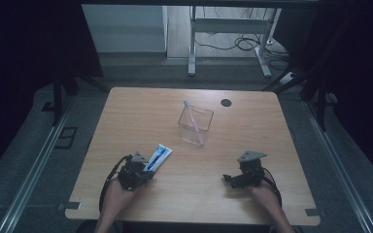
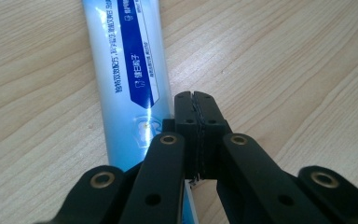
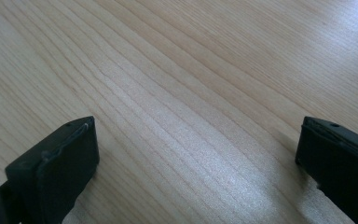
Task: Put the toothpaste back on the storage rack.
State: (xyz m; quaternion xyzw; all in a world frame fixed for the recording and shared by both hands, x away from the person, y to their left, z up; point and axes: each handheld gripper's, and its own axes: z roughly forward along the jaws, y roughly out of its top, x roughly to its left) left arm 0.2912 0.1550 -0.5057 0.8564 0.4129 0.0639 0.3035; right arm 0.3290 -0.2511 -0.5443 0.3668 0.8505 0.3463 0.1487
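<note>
A blue and white toothpaste tube [image 1: 158, 157] lies flat on the wooden table [image 1: 126, 111], near the front left. My left gripper [image 1: 144, 171] sits at the tube's near end. In the left gripper view its jaws are pressed together, and the left gripper [image 2: 196, 121] has the tube [image 2: 126, 70] running along its left side and under its left finger. My right gripper [image 1: 232, 179] rests low at the front right with its jaws wide apart. In its own view the right gripper [image 3: 196, 158] has only bare wood between its pads.
A clear plastic cup [image 1: 198, 127] stands near the table's middle with a pink toothbrush [image 1: 192, 119] leaning inside it. A black round grommet [image 1: 226, 102] sits behind it. Beyond the far edge stands a metal desk frame [image 1: 192, 43] with cables on the floor.
</note>
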